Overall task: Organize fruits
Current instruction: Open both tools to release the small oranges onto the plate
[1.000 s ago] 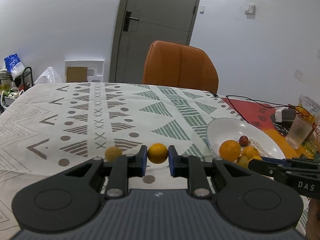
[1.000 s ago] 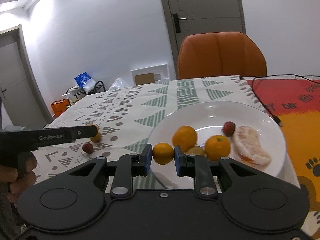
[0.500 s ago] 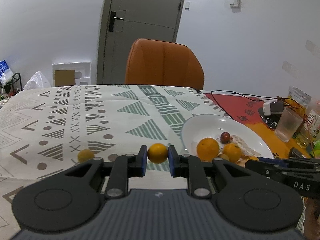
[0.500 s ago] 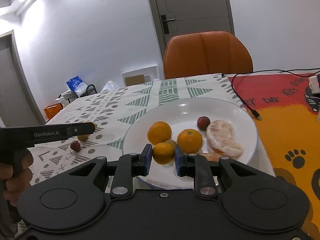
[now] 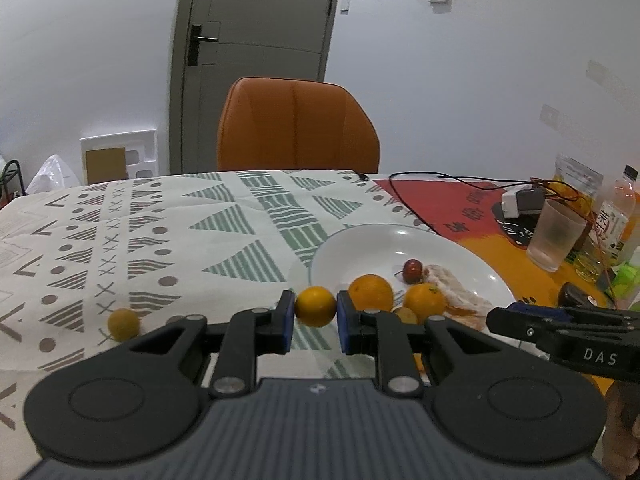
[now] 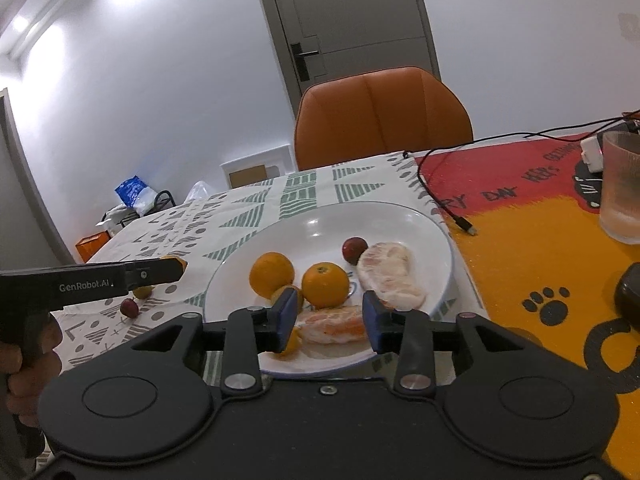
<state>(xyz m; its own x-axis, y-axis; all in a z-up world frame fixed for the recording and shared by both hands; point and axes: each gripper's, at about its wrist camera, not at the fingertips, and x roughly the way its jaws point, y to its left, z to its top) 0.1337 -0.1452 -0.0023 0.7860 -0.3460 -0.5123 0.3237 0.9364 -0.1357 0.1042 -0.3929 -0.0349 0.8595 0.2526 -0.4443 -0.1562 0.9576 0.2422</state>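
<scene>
Left claw [image 5: 316,316] clamped on small orange [image 5: 315,306], frame centre, at left rim of white plate [image 5: 360,240]; right claw [image 6: 330,316] parted wide, holding nothing, over plate's near edge above peeled segment [image 6: 334,324]; loose yellow fruit [image 5: 124,323] on counter [image 5: 160,248], lower left.

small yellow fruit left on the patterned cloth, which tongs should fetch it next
Right. The right tongs are open and empty over the white plate, while the left tongs are shut on a small orange citrus. The small yellow fruit lies nearer the left, though.
</scene>
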